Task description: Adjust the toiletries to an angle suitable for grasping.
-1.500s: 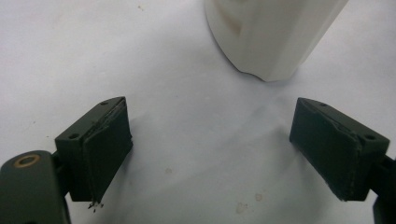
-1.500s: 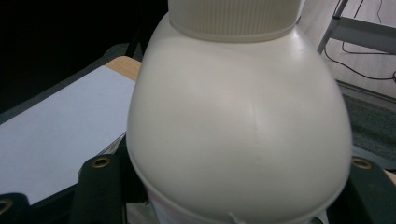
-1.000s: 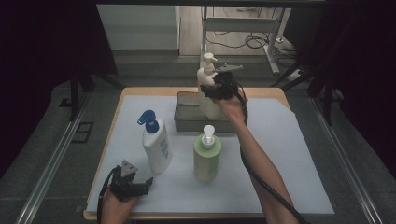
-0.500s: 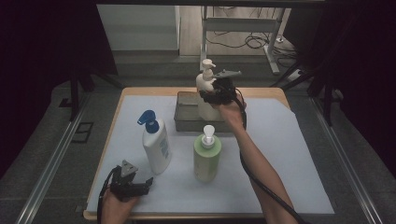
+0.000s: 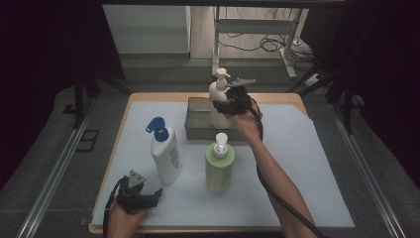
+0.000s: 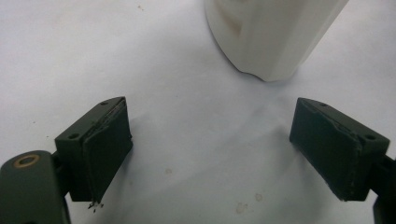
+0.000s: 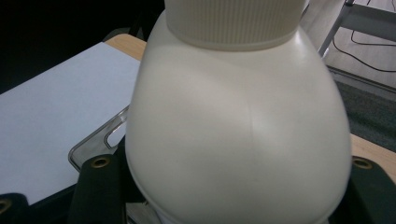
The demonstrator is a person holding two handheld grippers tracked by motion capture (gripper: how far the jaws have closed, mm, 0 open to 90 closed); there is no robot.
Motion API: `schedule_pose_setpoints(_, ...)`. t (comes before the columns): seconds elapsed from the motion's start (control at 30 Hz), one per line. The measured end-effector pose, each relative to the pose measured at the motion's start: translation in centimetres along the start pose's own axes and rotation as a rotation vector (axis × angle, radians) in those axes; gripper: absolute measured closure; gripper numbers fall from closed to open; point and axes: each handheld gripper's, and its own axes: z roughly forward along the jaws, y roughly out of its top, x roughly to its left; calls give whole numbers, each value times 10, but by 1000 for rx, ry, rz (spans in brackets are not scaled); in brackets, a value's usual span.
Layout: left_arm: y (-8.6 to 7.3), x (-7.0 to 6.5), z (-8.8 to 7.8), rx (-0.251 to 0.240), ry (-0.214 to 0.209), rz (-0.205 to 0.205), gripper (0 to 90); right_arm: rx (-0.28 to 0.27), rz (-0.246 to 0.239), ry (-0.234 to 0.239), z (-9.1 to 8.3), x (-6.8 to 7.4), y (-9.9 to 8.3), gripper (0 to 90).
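The right gripper (image 5: 229,101) clamps a cream pump bottle (image 7: 238,135) by its rounded body — jaws partway apart, pressed against both flanks — upright over the clear tray (image 5: 197,119) at the table's far edge. The left gripper (image 6: 224,154) rests on the white mat (image 6: 93,56), jaws spread wide and holding nothing, just short of the white blue-pump bottle (image 6: 271,32).
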Motion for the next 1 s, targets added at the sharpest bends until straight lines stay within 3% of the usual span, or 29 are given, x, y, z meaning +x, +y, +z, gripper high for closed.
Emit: schedule_pose_setpoints(1.0,0,0,0,0,0,0,126,59,22,12,6,-2,-29,364)
